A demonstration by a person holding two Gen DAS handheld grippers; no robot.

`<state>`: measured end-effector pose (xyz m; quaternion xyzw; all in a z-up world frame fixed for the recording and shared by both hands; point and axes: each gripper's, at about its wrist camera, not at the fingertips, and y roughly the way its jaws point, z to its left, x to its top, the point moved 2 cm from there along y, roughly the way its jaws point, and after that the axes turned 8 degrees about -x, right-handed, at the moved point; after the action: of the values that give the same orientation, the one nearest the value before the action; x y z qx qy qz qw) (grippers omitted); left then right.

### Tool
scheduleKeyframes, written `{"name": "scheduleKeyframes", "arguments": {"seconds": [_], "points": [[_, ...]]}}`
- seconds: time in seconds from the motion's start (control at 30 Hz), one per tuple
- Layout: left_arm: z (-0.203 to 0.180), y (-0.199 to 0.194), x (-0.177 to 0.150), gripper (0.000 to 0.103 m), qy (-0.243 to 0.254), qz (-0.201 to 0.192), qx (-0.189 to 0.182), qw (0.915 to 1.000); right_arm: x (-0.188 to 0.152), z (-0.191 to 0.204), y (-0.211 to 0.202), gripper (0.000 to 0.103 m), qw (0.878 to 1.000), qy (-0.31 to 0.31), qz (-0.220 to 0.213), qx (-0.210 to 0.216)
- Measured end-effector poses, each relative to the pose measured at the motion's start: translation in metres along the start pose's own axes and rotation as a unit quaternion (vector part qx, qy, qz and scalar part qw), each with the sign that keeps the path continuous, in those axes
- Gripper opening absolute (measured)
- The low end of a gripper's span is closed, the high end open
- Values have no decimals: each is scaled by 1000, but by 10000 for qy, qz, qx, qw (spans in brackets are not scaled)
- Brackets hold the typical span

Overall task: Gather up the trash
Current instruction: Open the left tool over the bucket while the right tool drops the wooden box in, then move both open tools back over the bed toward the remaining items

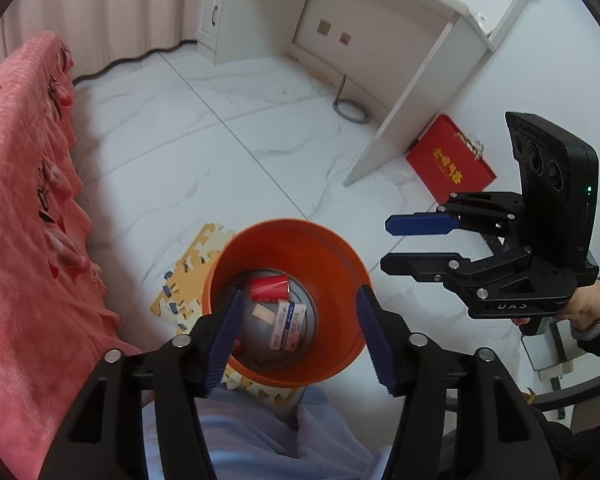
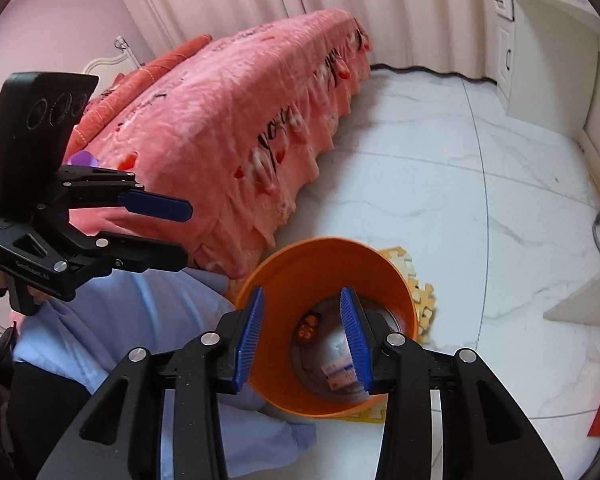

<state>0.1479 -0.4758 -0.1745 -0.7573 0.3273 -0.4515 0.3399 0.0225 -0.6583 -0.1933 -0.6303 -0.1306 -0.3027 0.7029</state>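
On the floor beside the bed: orange bin (image 1: 286, 304) holding trash.
Inside it lie a red packet (image 1: 269, 287) and a white-and-blue carton (image 1: 287, 325). Left hand-held gripper (image 1: 298, 332) hangs over the bin mouth, jaws well apart and empty; right hand-held gripper (image 2: 306, 338) likewise above it, jaws partly open, empty. Puzzle mat (image 1: 192, 276) lies under the bin; pink bedspread (image 2: 236, 120) just beside.

White marble-look floor (image 1: 228, 152). On it, near: an orange bin (image 1: 260, 256) standing on a foam puzzle mat (image 1: 188, 276), with pale blue cloth (image 2: 140, 304) beside. Far right, a red box (image 1: 448, 160) lies by the desk leg (image 1: 404, 108).
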Motion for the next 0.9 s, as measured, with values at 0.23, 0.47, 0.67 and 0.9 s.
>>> {"name": "scheduleKeyframes", "arguments": {"seconds": [0.23,0.47,0.67,0.9], "points": [[-14,-37,-10,60,116,-518,255,9983,9,26,-28,41,9991,-198,-365,-31],[-22,-93,-41,70,26,-1188,606,9911,17,77,-60,44,9950,-504,-847,145],[-27,-145,-85,70,-11,-1756,1265,9763,23,144,-74,44,9869,-932,-1216,500],[-17,-203,-155,77,-621,-2181,1941,9544,30,234,-70,44,9746,-1499,-1231,1120]]}}
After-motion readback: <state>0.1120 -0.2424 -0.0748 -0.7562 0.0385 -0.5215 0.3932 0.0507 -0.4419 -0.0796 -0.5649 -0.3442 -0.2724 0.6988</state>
